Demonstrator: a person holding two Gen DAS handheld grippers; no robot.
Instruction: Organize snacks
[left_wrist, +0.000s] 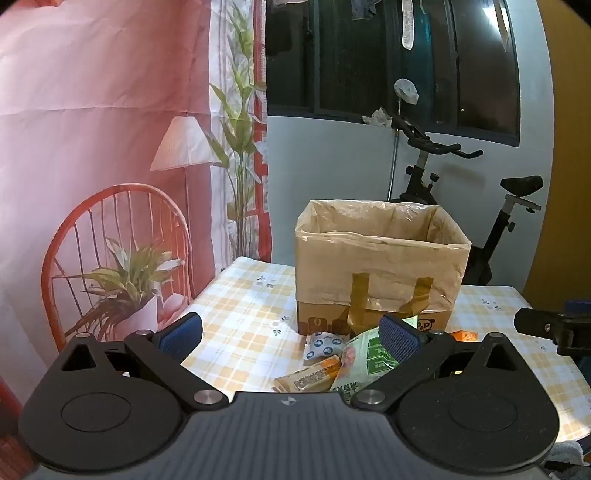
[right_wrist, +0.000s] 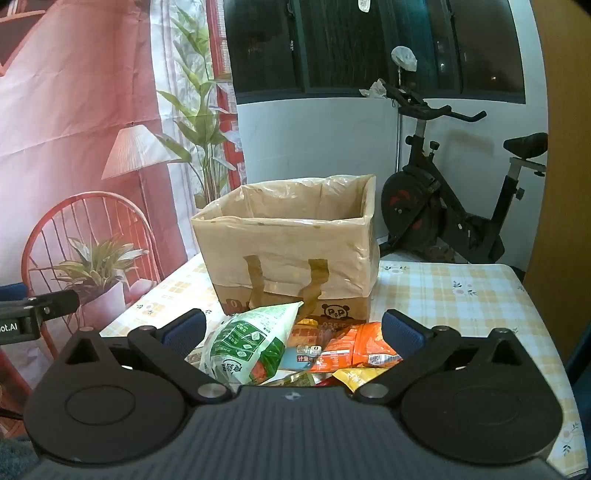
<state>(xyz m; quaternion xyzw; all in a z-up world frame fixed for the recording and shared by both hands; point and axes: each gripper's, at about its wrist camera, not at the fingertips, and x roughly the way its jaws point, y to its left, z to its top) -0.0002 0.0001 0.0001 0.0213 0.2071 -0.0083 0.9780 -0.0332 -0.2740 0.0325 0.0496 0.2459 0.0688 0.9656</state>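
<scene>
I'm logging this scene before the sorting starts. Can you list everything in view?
box: 1, brown cardboard with plastic liner, open top, on the table behind the snacks
green bag: 1, green and white, front of the pile, left
orange packets: at least 2, orange, pile's right side
tan bar: 1, tan, lying flat left of the green bag
white pouch: 1, white with blue print, just before the box
table: 1, yellow-checked cloth
exercise bike: 1, black, behind the table
backdrop: 1, pink printed, left
left gripper: open, empty
right gripper: open, empty
</scene>
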